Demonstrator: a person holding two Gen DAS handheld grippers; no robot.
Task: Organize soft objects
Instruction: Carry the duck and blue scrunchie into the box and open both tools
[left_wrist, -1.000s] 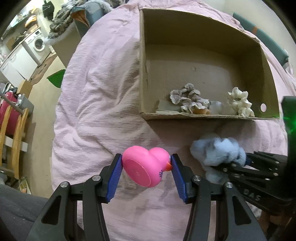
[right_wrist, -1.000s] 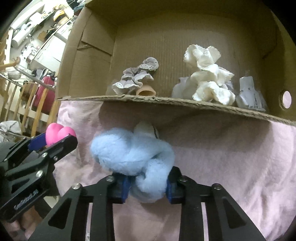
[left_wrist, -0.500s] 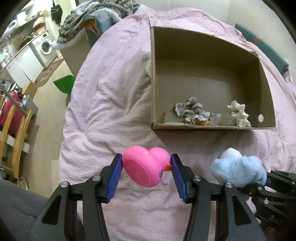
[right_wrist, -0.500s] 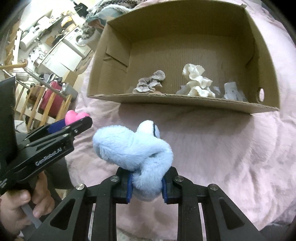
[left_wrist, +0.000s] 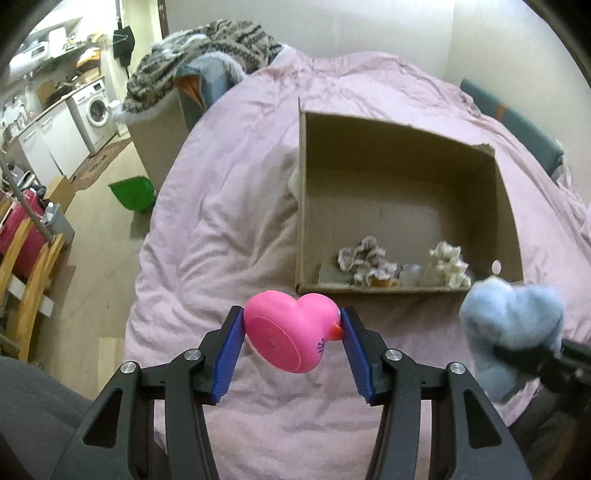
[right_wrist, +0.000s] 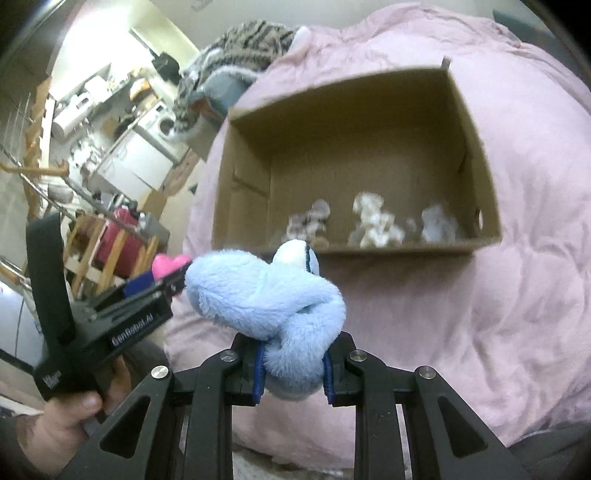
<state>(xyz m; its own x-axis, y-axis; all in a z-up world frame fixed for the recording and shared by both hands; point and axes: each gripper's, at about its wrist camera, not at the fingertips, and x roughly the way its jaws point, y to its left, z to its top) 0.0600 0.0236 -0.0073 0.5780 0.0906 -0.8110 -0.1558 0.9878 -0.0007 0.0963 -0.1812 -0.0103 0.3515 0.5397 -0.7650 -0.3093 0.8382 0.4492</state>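
— Left claw (left_wrist: 291, 328)? 
— Clenched on the pink rubber duck (left_wrist: 291, 334), flat base toward the camera, beak against the right blue pad. Same grasp as a second ago.

— Right claw (right_wrist: 291, 369)? 
— Clamped around the light blue plush toy (right_wrist: 266, 295), same hold as before. Raised and drawn back since then: a second ago close against the near wall of the cardboard box (left_wrist: 402, 291), now well apart from it, looking down into the open top.

— Inside the box? 
— Grey frilly scrunchie (left_wrist: 364, 258) and cream scrunchie (left_wrist: 448, 264) near the front wall, where they lay earlier. Beside them in the right view, a pale bundle (right_wrist: 437, 223), too blurred to identify.

— Under the box? 
— Pink duvet (left_wrist: 229, 206) on the bed. Far more of it in sight than before, plus the striped blanket (left_wrist: 207, 55) heaped beyond.
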